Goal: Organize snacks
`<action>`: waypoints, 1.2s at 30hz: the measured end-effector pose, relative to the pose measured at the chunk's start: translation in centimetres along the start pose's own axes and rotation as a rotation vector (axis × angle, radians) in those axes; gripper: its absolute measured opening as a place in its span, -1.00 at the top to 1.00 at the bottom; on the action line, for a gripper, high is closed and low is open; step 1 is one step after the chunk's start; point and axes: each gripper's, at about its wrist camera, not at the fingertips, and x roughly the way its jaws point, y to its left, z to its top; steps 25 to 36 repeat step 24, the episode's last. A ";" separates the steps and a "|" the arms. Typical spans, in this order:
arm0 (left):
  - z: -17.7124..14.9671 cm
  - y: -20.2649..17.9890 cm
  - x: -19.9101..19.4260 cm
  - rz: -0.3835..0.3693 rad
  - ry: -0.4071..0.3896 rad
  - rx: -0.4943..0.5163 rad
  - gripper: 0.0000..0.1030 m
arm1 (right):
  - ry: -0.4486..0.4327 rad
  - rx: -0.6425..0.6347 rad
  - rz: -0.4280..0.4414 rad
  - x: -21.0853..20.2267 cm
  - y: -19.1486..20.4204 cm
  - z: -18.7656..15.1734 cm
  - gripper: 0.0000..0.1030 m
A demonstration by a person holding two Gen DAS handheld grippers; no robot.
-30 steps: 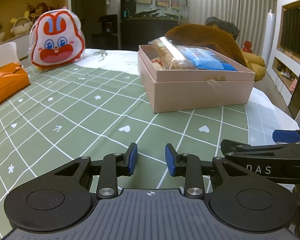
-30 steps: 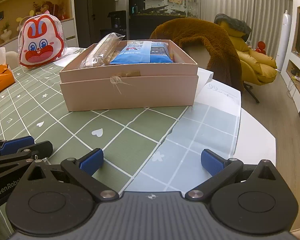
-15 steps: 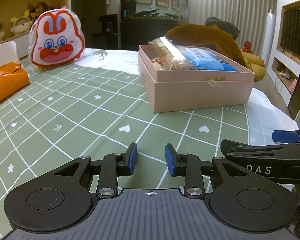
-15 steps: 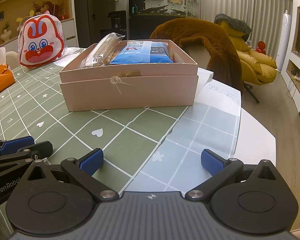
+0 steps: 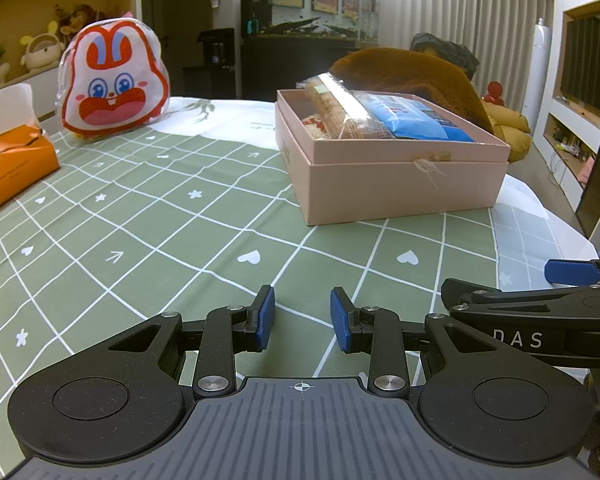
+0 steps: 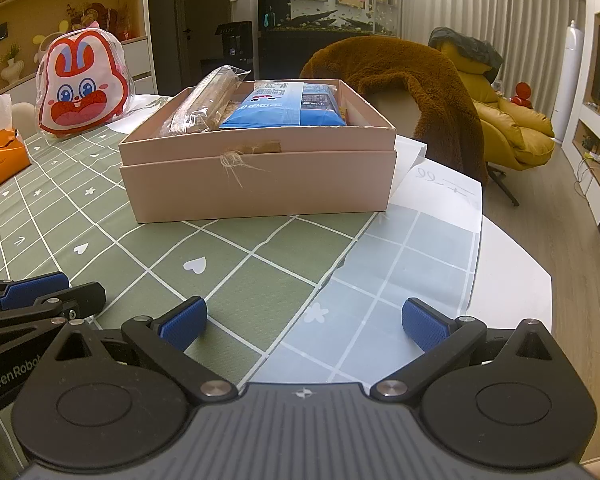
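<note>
A pink cardboard box (image 5: 400, 184) (image 6: 260, 184) stands open on the green checked tablecloth. Inside lie a blue snack packet (image 5: 412, 120) (image 6: 288, 106) and a clear-wrapped pack of biscuits (image 5: 340, 112) (image 6: 204, 108). My left gripper (image 5: 302, 324) hovers low over the cloth, well short of the box, its blue pads a narrow gap apart with nothing between them. My right gripper (image 6: 304, 320) sits beside it to the right, jaws wide open and empty. Each gripper shows at the edge of the other's view.
A rabbit-face pouch (image 5: 114, 84) (image 6: 80, 88) stands at the far left of the table. An orange tissue box (image 5: 8, 164) (image 6: 0, 160) lies left of it. A chair draped in brown fleece (image 6: 400, 80) stands behind the box. The table edge (image 6: 512, 264) curves at the right.
</note>
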 end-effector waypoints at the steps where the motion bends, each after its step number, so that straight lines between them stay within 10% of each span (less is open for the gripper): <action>1: 0.0 0.0 0.0 -0.001 0.000 -0.001 0.32 | 0.000 0.000 0.000 0.0 0.0 0.0 -1.00; 36: -0.1 -0.1 0.0 0.015 -0.003 0.002 0.35 | 0.000 0.001 0.000 0.0 0.0 0.0 -1.00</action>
